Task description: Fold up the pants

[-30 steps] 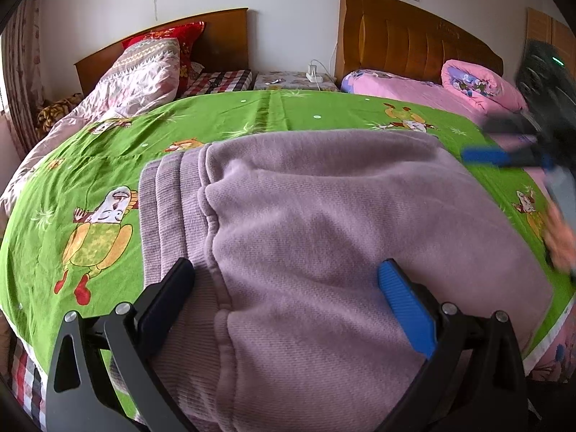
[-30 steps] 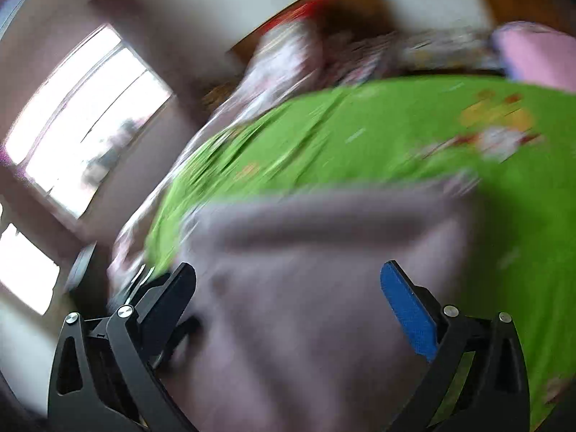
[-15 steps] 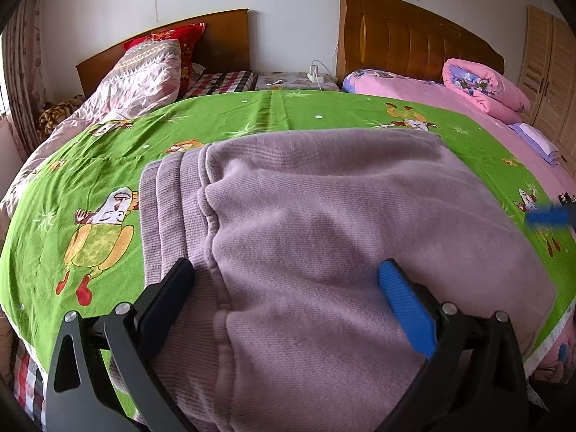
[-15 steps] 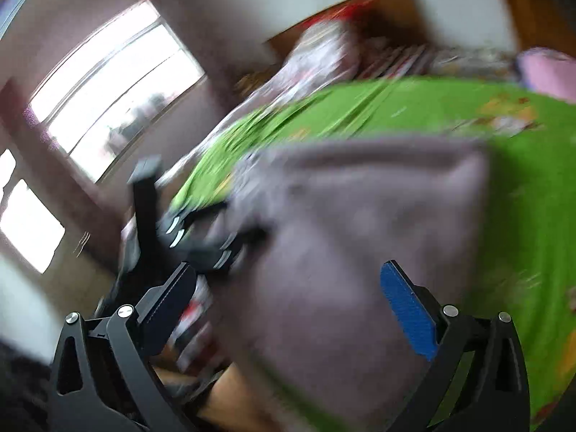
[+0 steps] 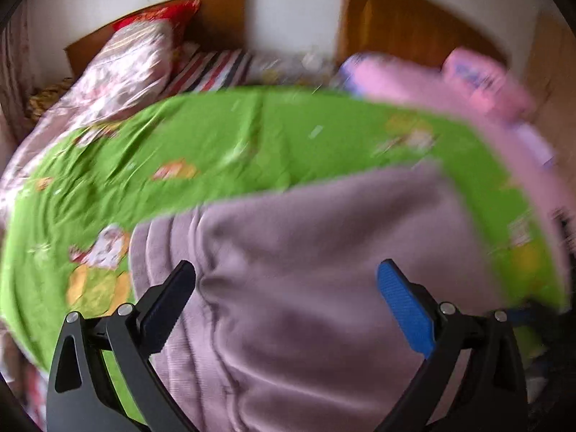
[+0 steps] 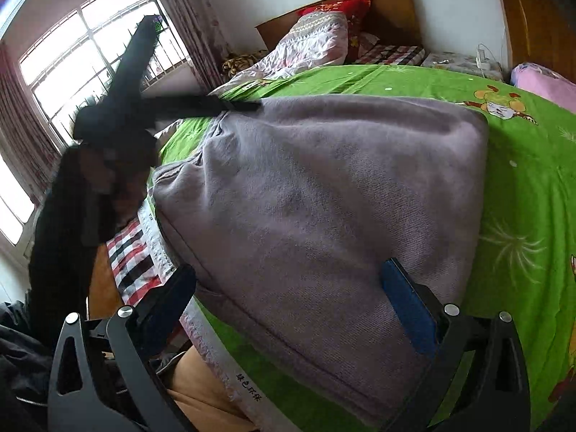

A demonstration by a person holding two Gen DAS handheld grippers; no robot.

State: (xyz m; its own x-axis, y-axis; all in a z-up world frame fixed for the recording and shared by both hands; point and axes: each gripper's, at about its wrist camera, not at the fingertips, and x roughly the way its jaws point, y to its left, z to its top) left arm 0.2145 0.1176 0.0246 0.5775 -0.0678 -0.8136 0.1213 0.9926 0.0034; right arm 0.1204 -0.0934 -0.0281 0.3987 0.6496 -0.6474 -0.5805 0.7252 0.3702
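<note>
Folded mauve pants [image 6: 324, 194] lying on the green cartoon-print bed sheet [image 6: 522, 187], near the bed's foot edge, left hand-held gripper [image 5: 286, 304] spread wide above the pants, grasping nothing, right hand-held gripper [image 6: 288, 302] likewise spread over the pants, wooden headboard [image 6: 388, 3] beyond the sheet.

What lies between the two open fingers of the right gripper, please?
In the right wrist view, only the folded pants lie between the right gripper's fingers, on the green sheet.

Left tongs [image 5: 286, 288]: black frame, silver screws, one blue pad, one black. Right tongs [image 6: 288, 288] identical.
</note>
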